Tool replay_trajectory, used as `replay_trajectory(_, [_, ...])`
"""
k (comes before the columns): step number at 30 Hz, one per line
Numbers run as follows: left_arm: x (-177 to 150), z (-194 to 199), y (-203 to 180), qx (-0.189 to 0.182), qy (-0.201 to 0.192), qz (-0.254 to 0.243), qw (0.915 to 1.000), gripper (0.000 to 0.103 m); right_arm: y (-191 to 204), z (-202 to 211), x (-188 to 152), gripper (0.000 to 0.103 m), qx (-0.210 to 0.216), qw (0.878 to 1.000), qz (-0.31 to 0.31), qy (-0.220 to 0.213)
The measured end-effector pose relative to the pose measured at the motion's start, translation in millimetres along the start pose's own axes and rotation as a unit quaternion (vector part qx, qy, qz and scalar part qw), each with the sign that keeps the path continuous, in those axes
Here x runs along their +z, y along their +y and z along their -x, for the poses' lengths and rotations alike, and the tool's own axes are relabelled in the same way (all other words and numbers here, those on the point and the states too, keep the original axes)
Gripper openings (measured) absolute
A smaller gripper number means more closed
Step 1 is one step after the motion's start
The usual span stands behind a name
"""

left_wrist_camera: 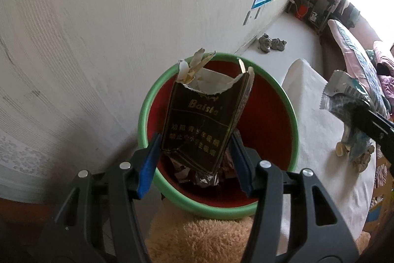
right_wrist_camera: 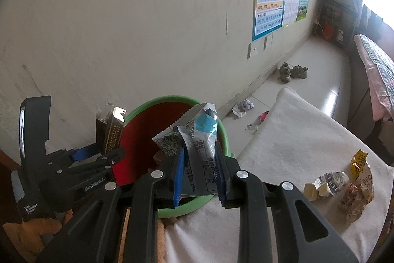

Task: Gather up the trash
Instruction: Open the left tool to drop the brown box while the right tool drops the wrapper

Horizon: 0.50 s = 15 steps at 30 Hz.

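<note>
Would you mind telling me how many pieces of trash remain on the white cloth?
3: a crumpled paper cup, a yellow snack bag and a brown wrapper, clustered together at its right edge; others may be hidden.

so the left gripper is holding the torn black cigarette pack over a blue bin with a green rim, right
Not quite: the bin is red inside, not blue, as the left wrist view shows. The rest holds: the left gripper is holding the torn black cigarette pack over that bin with its green rim.
</note>
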<state>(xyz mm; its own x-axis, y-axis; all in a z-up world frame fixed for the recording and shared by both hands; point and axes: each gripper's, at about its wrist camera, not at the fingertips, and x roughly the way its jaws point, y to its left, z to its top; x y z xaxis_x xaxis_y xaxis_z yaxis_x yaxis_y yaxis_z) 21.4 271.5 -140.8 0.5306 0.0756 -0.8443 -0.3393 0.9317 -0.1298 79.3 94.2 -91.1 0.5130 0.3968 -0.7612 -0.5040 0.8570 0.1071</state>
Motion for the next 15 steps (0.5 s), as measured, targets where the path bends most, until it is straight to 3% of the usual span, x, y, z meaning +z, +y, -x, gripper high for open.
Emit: replay_trajectory(15, [-2, -13, -1, -0.001, 0.018, 0.004, 0.9998, 0.053, 8, -17, 1, 0.023, 0.005, 1.000, 0.017, 0.010])
